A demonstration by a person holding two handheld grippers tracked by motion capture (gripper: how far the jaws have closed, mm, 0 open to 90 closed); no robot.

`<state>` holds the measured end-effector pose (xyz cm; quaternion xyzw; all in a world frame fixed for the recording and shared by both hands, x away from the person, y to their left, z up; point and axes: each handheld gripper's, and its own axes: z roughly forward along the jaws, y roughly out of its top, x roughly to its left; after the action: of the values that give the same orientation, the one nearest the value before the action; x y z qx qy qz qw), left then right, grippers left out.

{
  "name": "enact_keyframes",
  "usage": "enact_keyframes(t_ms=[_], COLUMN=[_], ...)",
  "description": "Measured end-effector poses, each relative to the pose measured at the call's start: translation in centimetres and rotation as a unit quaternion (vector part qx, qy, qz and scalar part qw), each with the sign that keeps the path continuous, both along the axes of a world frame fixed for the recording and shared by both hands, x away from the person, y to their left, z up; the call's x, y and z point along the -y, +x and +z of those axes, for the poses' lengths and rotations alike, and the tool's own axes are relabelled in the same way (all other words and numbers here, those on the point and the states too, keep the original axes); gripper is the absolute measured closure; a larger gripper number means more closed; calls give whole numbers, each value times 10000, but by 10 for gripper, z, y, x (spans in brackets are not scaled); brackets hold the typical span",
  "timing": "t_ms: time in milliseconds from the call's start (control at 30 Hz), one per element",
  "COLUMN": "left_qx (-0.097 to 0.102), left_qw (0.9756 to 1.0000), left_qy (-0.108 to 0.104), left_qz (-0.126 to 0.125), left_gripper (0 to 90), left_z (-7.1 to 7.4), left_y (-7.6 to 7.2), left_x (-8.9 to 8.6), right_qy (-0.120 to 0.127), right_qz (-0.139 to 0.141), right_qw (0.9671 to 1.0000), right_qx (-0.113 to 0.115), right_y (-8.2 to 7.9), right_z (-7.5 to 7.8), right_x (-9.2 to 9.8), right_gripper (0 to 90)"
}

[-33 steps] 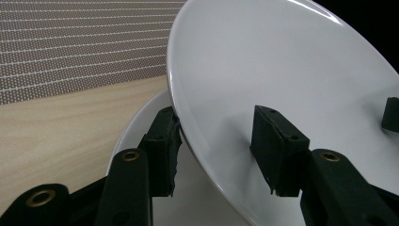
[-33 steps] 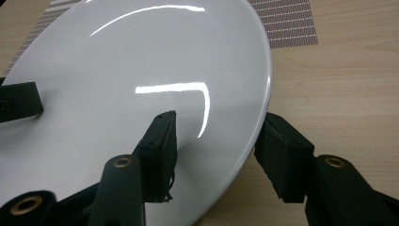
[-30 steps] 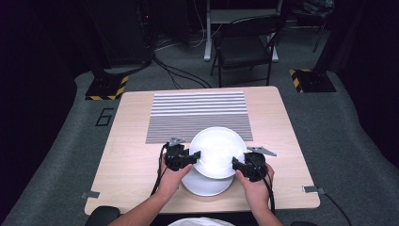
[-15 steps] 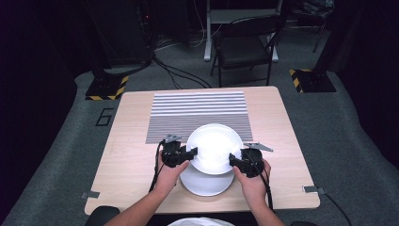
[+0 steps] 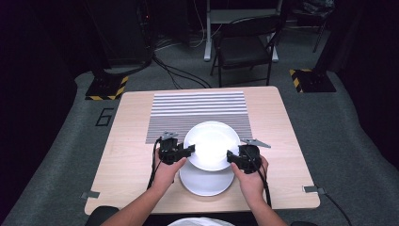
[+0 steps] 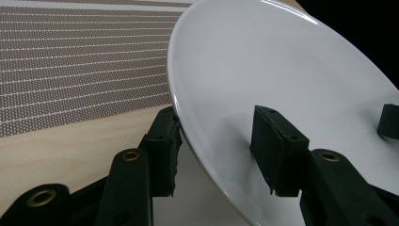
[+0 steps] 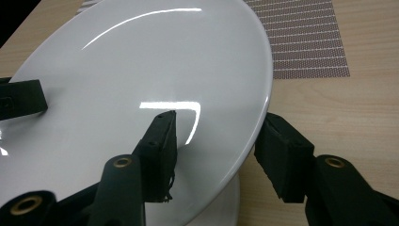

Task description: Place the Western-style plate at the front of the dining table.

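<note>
A white plate [image 5: 211,143] hangs tilted just above a second white plate [image 5: 205,184] that lies on the wooden table [image 5: 127,160] near its front edge. My left gripper [image 5: 190,150] is shut on the raised plate's left rim. My right gripper [image 5: 230,157] is shut on its right rim. In the left gripper view one pad [image 6: 162,148] sits under the rim and the other pad [image 6: 277,146] rests on the plate's face [image 6: 282,70]. The right gripper view has the same straddle: a pad [image 7: 160,141] on the plate [image 7: 141,70] and a pad [image 7: 282,160] below its edge.
A grey striped mat [image 5: 197,110] covers the table's far middle, just beyond the plates. Bare wood lies left and right of the hands. Past the table stand a dark chair [image 5: 244,47], floor cables [image 5: 179,73] and two yellow-and-black striped bases [image 5: 106,87].
Both grippers have carried the held plate a little away from the person and slightly left, so more of the lower plate is uncovered. The grips are unchanged.
</note>
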<state>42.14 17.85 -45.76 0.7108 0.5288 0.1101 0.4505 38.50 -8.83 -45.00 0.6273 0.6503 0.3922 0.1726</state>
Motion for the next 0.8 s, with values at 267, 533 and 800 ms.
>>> enact_keyframes(t_ms=[267,533,800], left_qx=[49,64,81], left_qw=[10000,9999,9999], left_qy=[-46,-17,-7], left_qz=[62,100,120], left_gripper=[545,545,545], left_z=[3,5,10], left_y=[4,7,11], left_x=[-5,-8,-11], right_qy=[-23,-44,-57], right_qz=[37,54,77], right_qw=[10000,9999,9998], right_qx=[66,112,154], right_y=[5,11,18], right_z=[2,4,8], right_x=[-4,-7,-10], right_gripper=[487,494,495])
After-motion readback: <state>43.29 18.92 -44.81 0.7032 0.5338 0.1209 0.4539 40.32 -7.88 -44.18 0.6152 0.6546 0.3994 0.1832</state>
